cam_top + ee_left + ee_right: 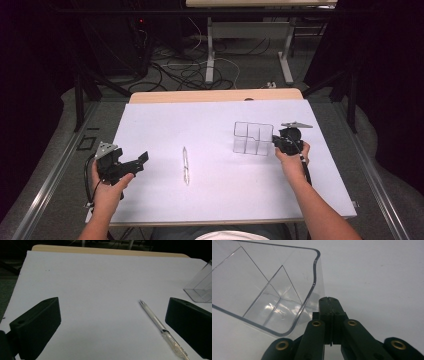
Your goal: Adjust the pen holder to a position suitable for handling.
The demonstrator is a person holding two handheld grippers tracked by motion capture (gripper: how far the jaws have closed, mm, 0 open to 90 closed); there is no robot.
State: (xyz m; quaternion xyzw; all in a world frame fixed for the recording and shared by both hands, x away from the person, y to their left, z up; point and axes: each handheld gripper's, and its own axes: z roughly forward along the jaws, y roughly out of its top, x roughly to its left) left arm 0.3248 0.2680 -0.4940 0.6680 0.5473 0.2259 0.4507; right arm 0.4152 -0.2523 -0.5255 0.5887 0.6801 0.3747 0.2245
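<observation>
Plainly, your left gripper (142, 159) stands wide open and empty, with the pen (185, 165) lying at its 3 o'clock on the white sheet (165, 125). It looks light, slim and slick, so pinch mid-barrel. Your right gripper (275, 141) is closed, its tips against the clear organizer's (252, 138) wall; whether it pinches that wall I cannot tell.

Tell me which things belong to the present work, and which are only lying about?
In the work:
- clear plastic divided organiser, beside the shut right gripper
- white pen with clear cap, ahead of the open left gripper

Lying about:
- tangled dark cables on the floor
- metal legs of the far table
</observation>
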